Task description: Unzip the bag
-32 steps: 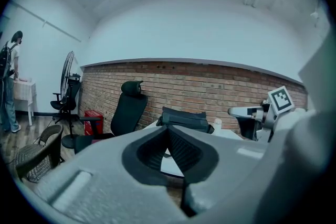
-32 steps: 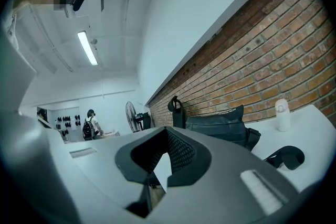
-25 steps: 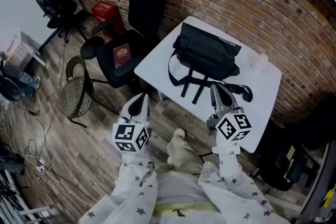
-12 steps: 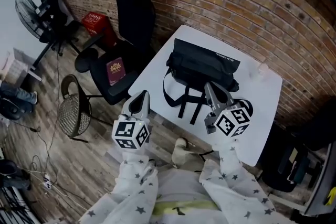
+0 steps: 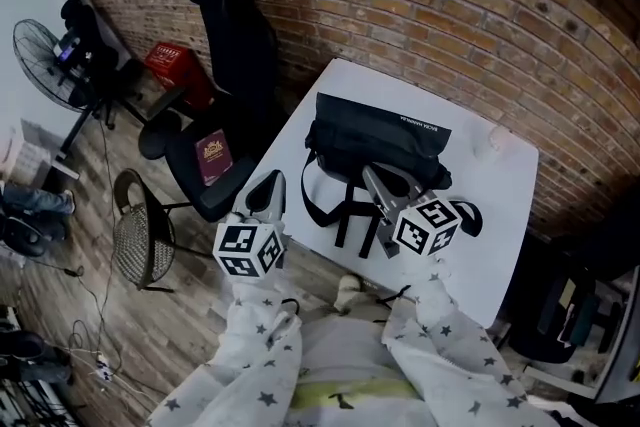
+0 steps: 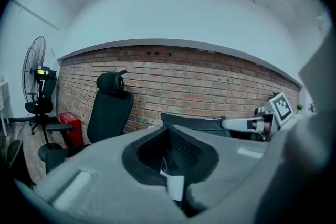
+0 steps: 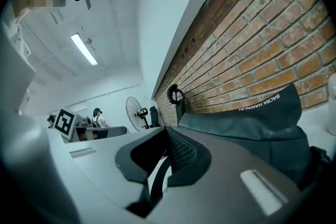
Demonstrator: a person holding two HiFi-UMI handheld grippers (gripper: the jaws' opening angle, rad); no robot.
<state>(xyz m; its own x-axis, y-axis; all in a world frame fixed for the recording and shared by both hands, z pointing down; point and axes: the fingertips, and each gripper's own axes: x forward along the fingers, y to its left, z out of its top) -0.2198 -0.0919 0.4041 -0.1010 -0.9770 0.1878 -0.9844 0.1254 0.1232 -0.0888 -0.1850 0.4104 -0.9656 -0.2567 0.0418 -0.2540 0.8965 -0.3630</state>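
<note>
Reaching the zip comes first: the black bag point(image 5: 385, 140) lies on the white worktop point(image 5: 500, 215), and no view shows a zip pull clearly. In my judgement the best approach is to open one pair of tongs over the bag's top edge and find the pull there. The other pair should pin the bag's body, so the fabric does not drag along with the slider.

The right tongs point(image 5: 383, 183) hover low over the bag's near edge, above its trailing straps point(image 5: 345, 205), pointing into the bag. Their jaws are closed on nothing. The left tongs point(image 5: 266, 197), likewise closed and empty, hang off the bag's left side, past the worktop's edge. Both starred sleeves point(image 5: 260, 345) reach forward towards the bag.
</note>
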